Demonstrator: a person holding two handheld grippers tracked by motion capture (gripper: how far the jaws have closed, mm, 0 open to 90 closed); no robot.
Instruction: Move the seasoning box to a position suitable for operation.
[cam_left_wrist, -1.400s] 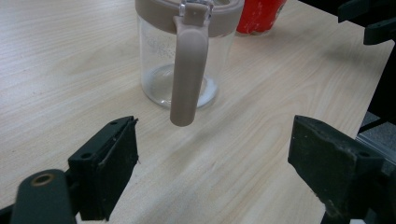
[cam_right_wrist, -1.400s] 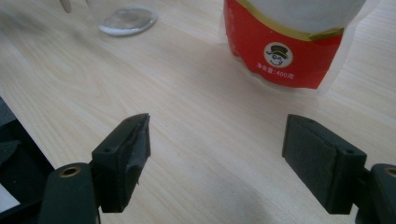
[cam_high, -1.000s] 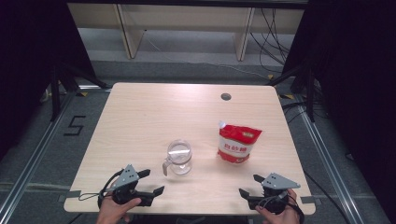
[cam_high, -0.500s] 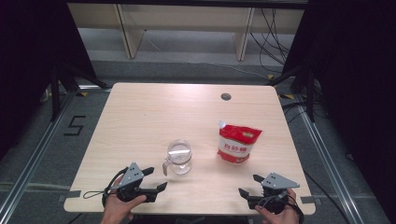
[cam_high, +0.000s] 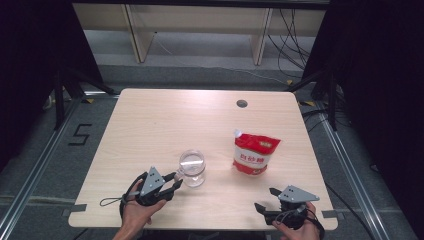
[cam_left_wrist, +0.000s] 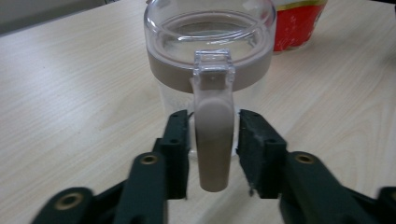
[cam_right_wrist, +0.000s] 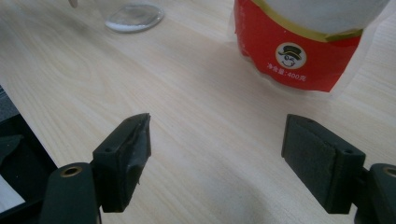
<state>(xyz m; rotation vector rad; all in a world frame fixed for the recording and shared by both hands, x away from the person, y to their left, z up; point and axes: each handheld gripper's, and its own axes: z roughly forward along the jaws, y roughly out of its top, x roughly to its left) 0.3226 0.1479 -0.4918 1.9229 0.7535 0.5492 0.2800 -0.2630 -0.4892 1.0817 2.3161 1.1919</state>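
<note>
From the high view, the clear jug stands upright on the bench toward its near edge, left of centre. The left gripper sits just beside it on the side of the near left corner, its jaws reaching to the jug's handle. The red and white pouch stands well apart to the right. The right gripper rests by the near right corner.

In the left gripper view, the jaws flank the beige handle, one on each side and close to it; whether the pads press on it, I cannot tell.

In the right gripper view, the jaws stand wide apart over bare bench, with the pouch ahead of them.
</note>
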